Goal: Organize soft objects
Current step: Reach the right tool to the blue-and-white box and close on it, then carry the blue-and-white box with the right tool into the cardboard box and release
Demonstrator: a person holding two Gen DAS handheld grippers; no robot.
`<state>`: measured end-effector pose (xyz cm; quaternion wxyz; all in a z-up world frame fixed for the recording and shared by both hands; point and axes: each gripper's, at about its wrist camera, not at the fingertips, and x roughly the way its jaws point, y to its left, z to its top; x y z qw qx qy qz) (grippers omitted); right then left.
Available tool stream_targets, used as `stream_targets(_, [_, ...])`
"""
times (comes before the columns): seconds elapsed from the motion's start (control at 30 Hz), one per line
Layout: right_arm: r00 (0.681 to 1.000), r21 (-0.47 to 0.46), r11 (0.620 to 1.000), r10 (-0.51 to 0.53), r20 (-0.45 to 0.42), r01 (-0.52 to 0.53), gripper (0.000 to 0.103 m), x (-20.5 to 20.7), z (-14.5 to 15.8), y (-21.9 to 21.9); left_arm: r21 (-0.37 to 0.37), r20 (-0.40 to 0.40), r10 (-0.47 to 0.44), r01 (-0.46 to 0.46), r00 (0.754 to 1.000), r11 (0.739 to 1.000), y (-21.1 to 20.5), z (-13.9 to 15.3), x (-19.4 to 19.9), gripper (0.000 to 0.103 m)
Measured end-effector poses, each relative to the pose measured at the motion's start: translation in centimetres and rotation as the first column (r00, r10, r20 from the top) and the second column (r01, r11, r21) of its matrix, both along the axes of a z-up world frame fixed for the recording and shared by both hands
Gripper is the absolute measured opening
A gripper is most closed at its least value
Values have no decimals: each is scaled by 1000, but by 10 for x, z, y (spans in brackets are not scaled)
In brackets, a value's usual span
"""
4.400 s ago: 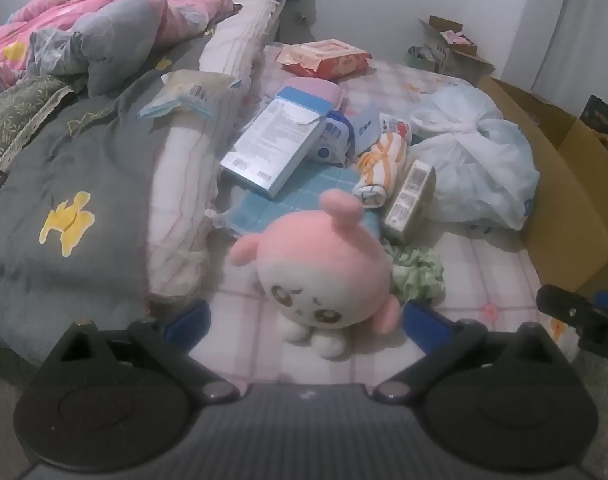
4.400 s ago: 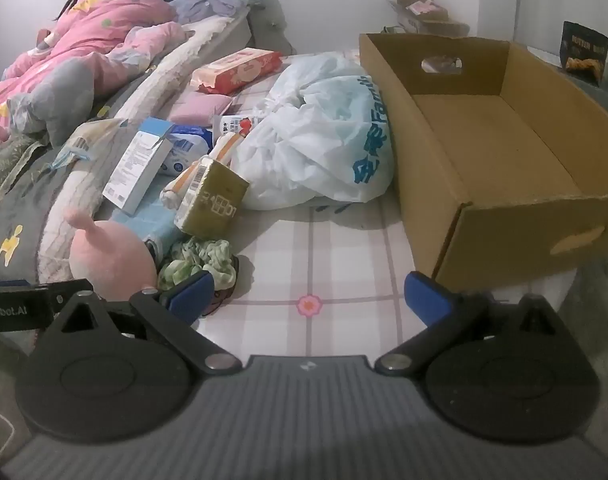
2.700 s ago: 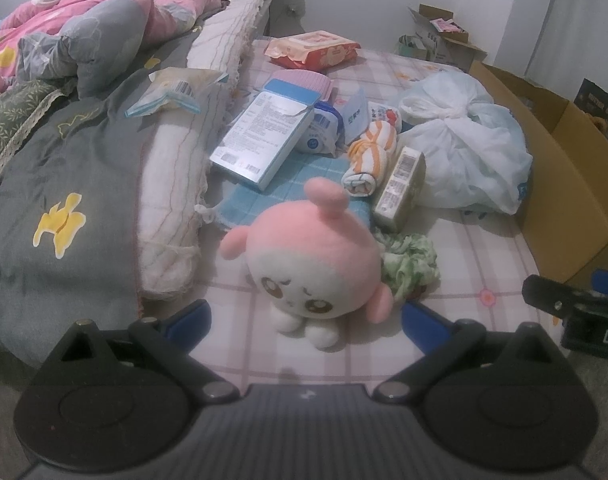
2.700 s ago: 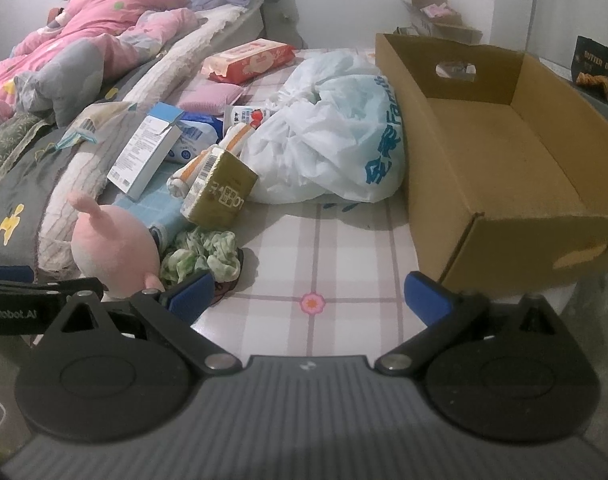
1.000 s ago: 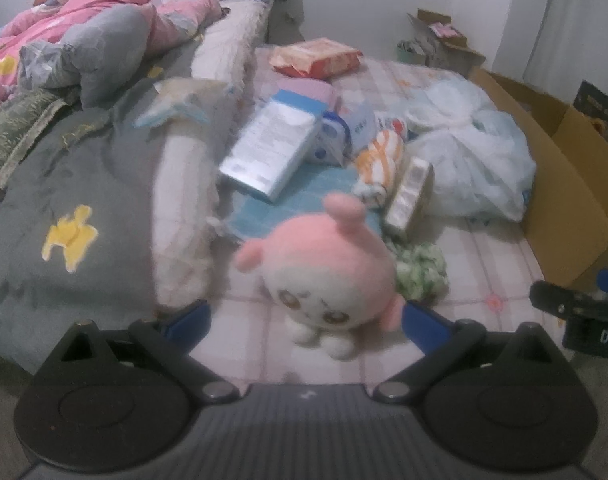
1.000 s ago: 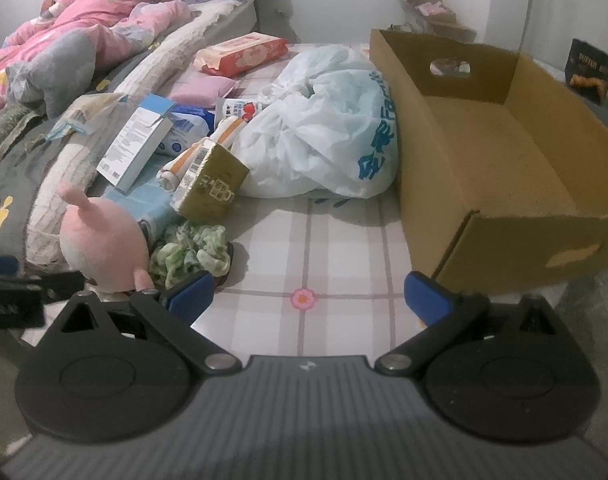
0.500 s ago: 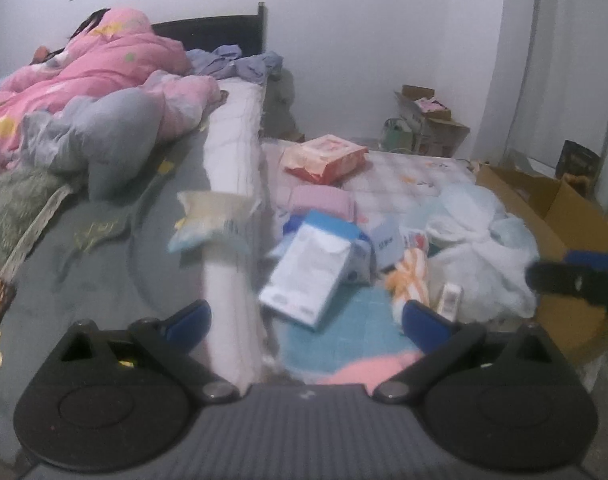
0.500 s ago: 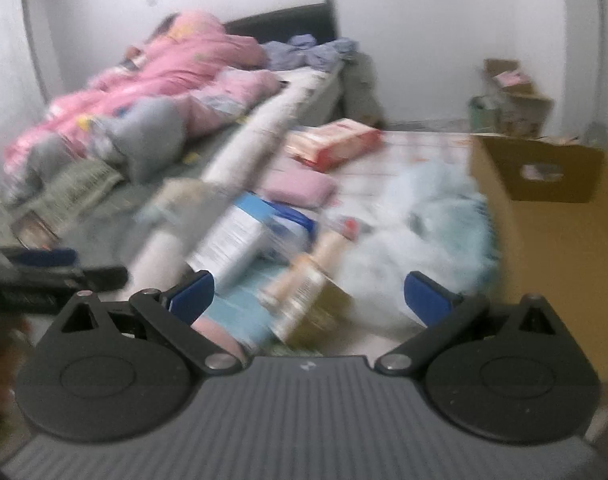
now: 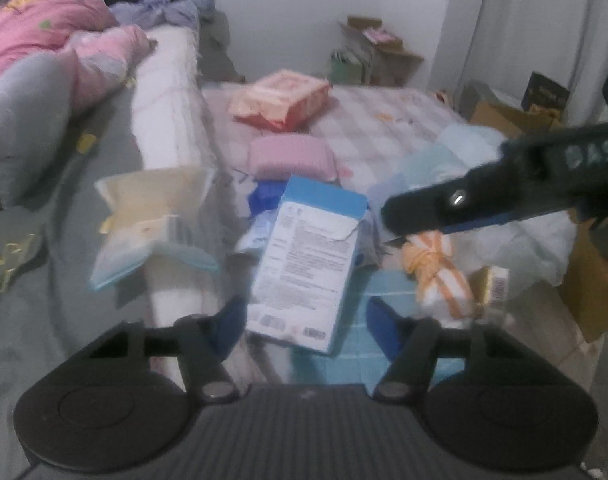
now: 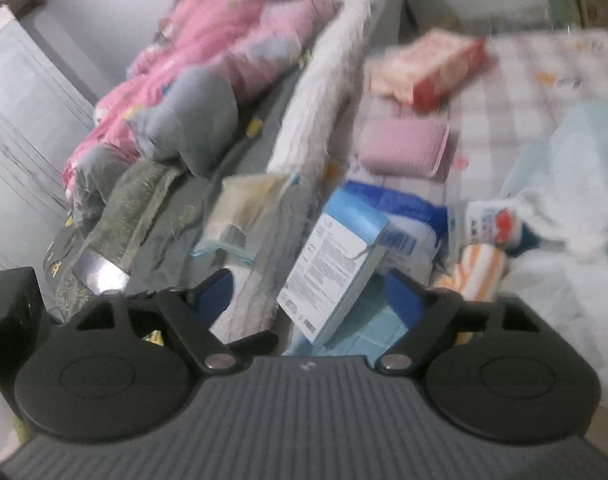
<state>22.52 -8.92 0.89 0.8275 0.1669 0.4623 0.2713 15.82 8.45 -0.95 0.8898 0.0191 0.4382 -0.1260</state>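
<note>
Both views are blurred by motion. My left gripper (image 9: 304,322) is open and empty, held over the near end of a white and blue box (image 9: 305,260) on the bed. My right gripper (image 10: 309,294) is open and empty over the same box (image 10: 335,264); one of its fingers (image 9: 483,196) crosses the right of the left wrist view. An orange-striped rolled cloth (image 9: 439,268) lies right of the box, also in the right wrist view (image 10: 477,268). A pink pad (image 9: 292,158) lies behind. The pink plush toy is out of view.
A pink wipes pack (image 9: 282,100) lies further back. A white plastic bag (image 9: 515,208) and a cardboard box (image 9: 511,116) are at the right. A rolled white quilt (image 9: 172,128), a clear pouch (image 9: 152,216), grey bedding and pink covers (image 10: 224,36) fill the left.
Both grippers have lifted and swung forward and left over the bed. The pink plush toy and green scrunchie have dropped out of view. Both jaws have narrowed but stay open.
</note>
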Motion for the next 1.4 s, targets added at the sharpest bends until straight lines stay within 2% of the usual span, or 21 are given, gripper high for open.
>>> stream_targets(0.17, [995,-11,1000,4,-100,-5,66,25,-33,9,13,-54,-22,23,998,1000,0,-14,33,70])
stream_targets(0.43, [976,16,1000,0,-219,3,63,51,-68,10,3,-149,-40,41,988,999,-2,-30,64,72])
stream_targets(0.6, [966,34,999,-3,-260,12,62,61,-82,11,-56,-209,-40,29,977,998,1,-37,72,76])
stream_targets(0.83, [963,66,998,12,-268,6,42,63,-84,18,-25,-236,-69,65,969,998,-16,-39,64,76])
stream_targets(0.87, [963,72,997,16,-269,4,35,62,-83,19,-18,-236,-68,66,969,998,-19,-39,62,75])
stream_targets(0.97, [966,93,996,21,-258,3,32,56,-75,19,-12,-218,-44,43,975,999,-20,-33,56,74])
stream_targets(1.07, [976,106,994,30,-215,-7,30,49,-58,19,-37,-193,-30,23,981,999,-17,-17,49,74])
stream_targets(1.23, [990,150,988,45,-131,-25,29,32,-20,5,-41,-99,-31,27,995,999,-28,25,27,74])
stream_targets(1.4, [1000,186,982,12,-24,-8,27,10,30,-42,-85,-21,-86,84,996,993,-69,71,16,74])
